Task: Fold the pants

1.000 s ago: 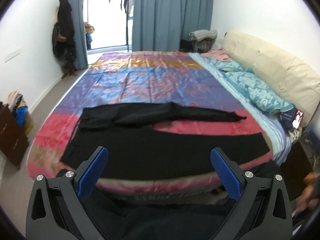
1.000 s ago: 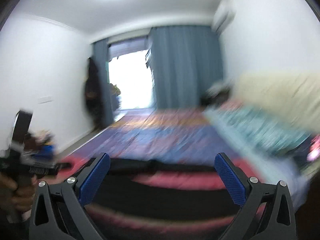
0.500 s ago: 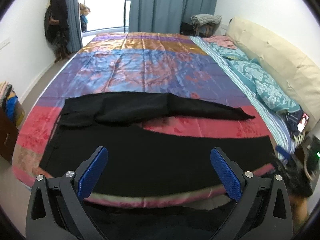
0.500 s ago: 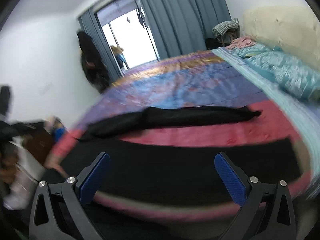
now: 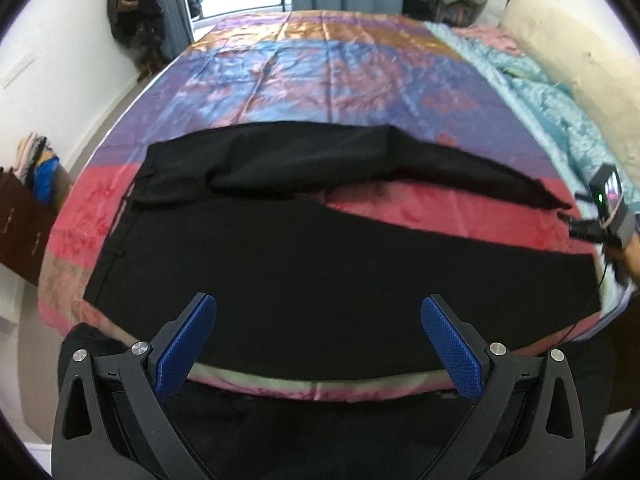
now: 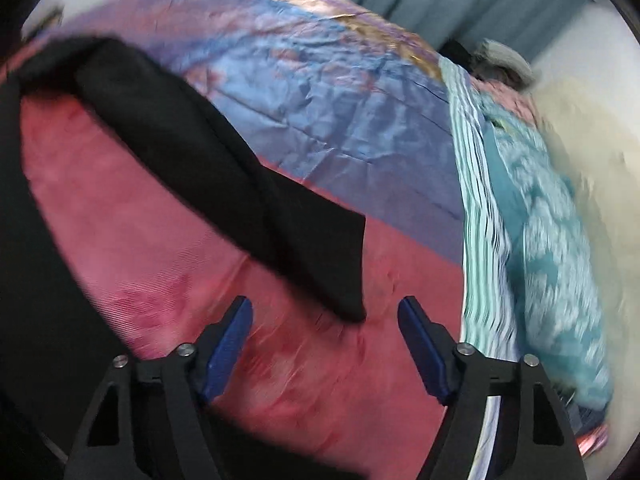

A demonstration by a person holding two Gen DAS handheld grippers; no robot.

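Pants lie crosswise; far leg's cuff just ahead of right gripper, jaws closing in, nothing between; left gripper spread, empty.

Black pants are lying spread flat across the bed, ahead of both tongs, one leg angling away, its hem just beyond the right tongs' open tips.
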